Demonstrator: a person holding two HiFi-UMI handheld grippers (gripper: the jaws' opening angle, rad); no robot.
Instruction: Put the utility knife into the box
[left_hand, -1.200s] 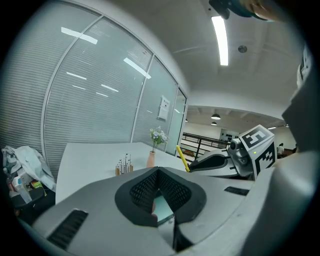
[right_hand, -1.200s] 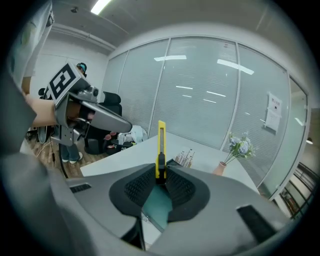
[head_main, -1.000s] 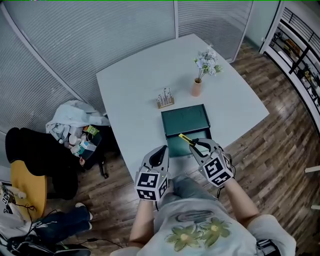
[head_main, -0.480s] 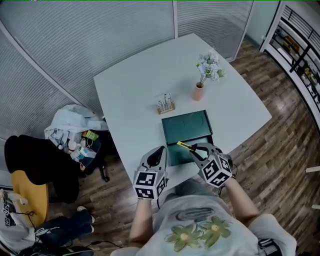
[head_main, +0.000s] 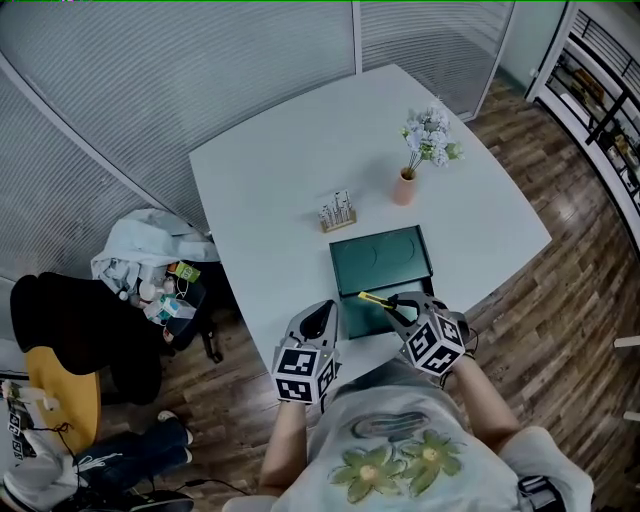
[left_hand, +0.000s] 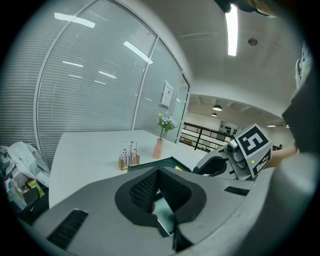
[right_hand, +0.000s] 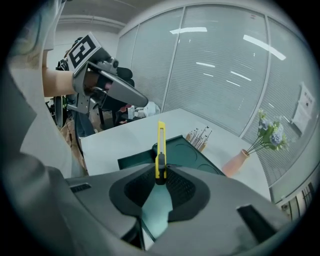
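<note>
A flat dark green box (head_main: 385, 262) lies open on the white table (head_main: 290, 180), close to its near edge. My right gripper (head_main: 398, 306) is shut on a yellow utility knife (head_main: 373, 299), which pokes forward over the box's near part. In the right gripper view the knife (right_hand: 160, 150) stands up between the pads, with the green box (right_hand: 187, 151) behind it. My left gripper (head_main: 322, 318) hovers by the table's near edge, left of the box. Its jaws meet at the tips, nothing between them. The left gripper view shows the box (left_hand: 165, 162) and the right gripper (left_hand: 218, 165).
A pink vase of flowers (head_main: 406, 185) and a small wooden stand of thin tools (head_main: 337, 213) sit just beyond the box. Left of the table, a chair with bags and clothes (head_main: 140, 270) stands on the wooden floor. Shelving (head_main: 600, 80) lines the far right.
The head view has shifted a little, so the table sits slightly lower in the picture. Both grippers stay by the box's near edge, the knife still held.
</note>
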